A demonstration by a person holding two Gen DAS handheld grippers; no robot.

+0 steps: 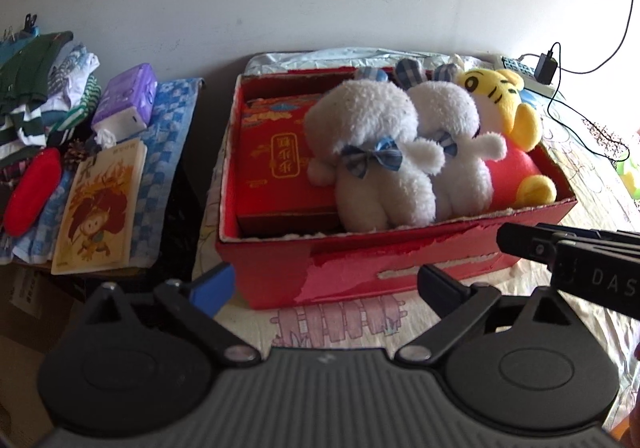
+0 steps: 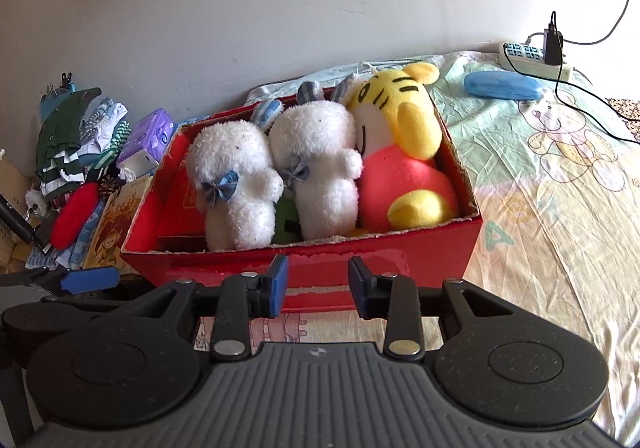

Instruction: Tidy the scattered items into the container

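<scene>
A red cardboard box (image 1: 360,272) (image 2: 436,252) stands on the bed. In it lie two white plush rabbits with blue bows (image 1: 372,152) (image 2: 236,184), (image 1: 452,144) (image 2: 320,168), a yellow tiger plush with a red body (image 1: 504,104) (image 2: 404,136) and a red gift box (image 1: 280,160) (image 2: 188,204). My left gripper (image 1: 324,284) is open and empty in front of the box's near wall. My right gripper (image 2: 318,288) is open and empty, just before the same wall; its fingers also show in the left wrist view (image 1: 560,248).
A side table at left holds folded clothes (image 1: 32,88) (image 2: 68,136), a purple tissue pack (image 1: 128,100) (image 2: 148,140), a red pouch (image 1: 32,188) (image 2: 74,216) and a picture book (image 1: 100,208) (image 2: 112,224). A blue case (image 2: 504,85) and power strip (image 2: 532,58) with cables lie on the bedsheet (image 2: 560,208).
</scene>
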